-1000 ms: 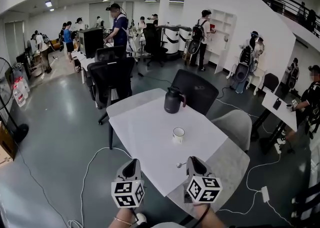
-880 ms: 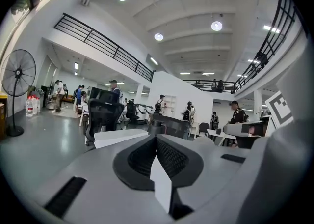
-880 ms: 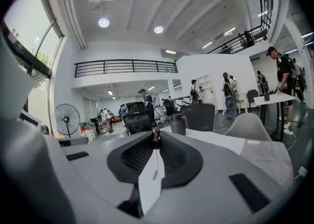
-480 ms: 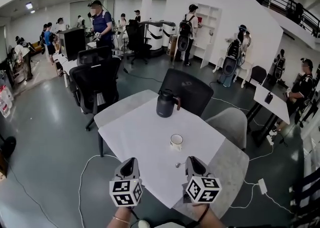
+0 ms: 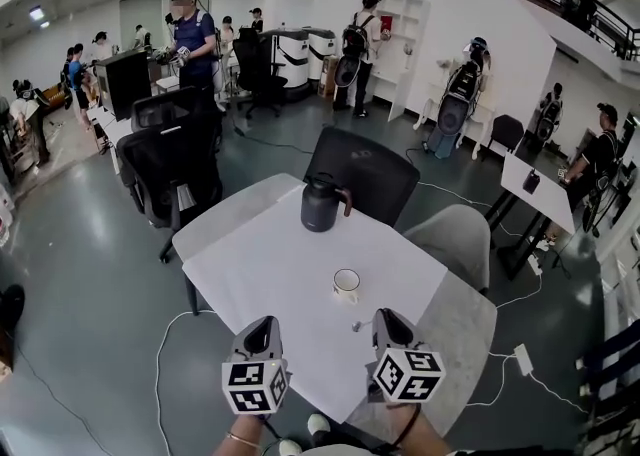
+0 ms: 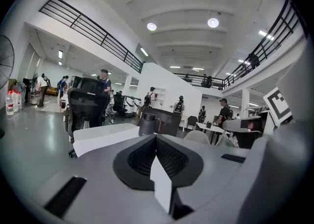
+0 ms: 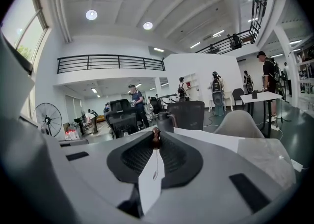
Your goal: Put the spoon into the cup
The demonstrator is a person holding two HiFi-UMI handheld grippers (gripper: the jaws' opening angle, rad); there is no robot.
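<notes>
Spoon [image 5: 356, 325] pinched in right gripper [image 5: 384, 321], near white cup [image 5: 346, 285] | cup upright on white table [image 5: 270, 274], dark jug [image 5: 320, 204] beyond | left gripper [image 5: 262, 326] jaws pressed together, holding nothing

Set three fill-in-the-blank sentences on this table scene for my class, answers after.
The right gripper is shut on a ___.
The left gripper has its jaws together, holding ___.
The black jug stands farther from the grippers than the small white ___.
Missing: spoon; nothing; cup.
</notes>
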